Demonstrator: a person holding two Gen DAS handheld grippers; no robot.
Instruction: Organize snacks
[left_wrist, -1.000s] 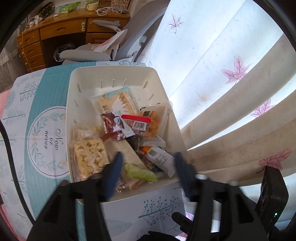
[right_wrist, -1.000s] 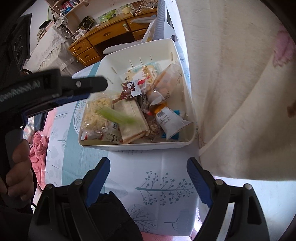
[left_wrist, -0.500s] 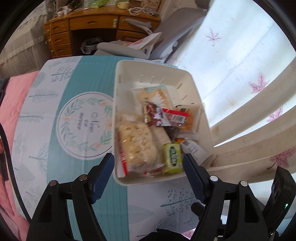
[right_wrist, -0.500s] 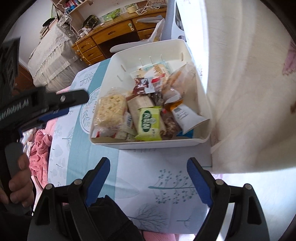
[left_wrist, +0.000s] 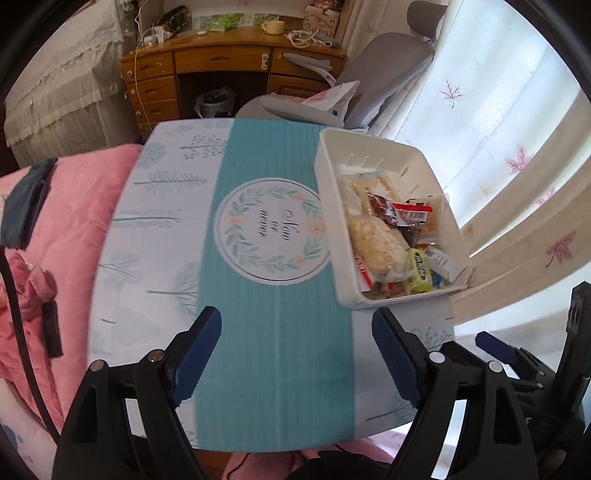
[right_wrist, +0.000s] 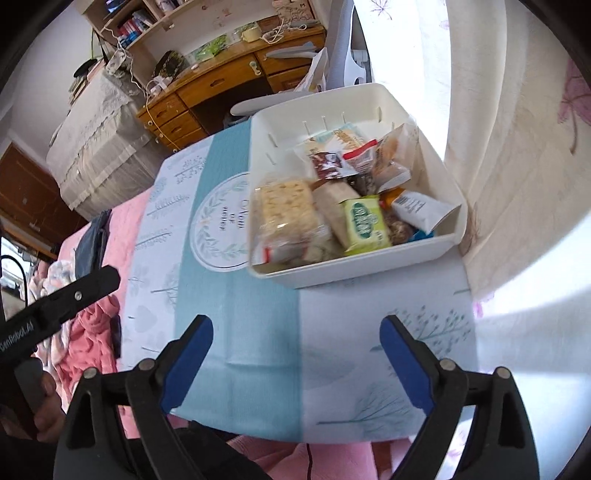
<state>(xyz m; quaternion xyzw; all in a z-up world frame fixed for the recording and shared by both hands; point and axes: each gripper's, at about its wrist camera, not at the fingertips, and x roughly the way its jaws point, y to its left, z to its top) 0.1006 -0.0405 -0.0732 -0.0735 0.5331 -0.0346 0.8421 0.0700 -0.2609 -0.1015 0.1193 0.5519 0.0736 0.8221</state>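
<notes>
now the left gripper (left_wrist: 297, 349) and right gripper (right_wrist: 295, 354) stand wide, holding nothing. both have just been opening, above the counter (left_wrist: 277, 332) near the snack bin (right_wrist: 369, 266).

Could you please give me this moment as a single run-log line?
left tool: open, empty, jaws just opening | right tool: open, empty, jaws just opening | green packet: in white bin | table: no loose snacks
</notes>
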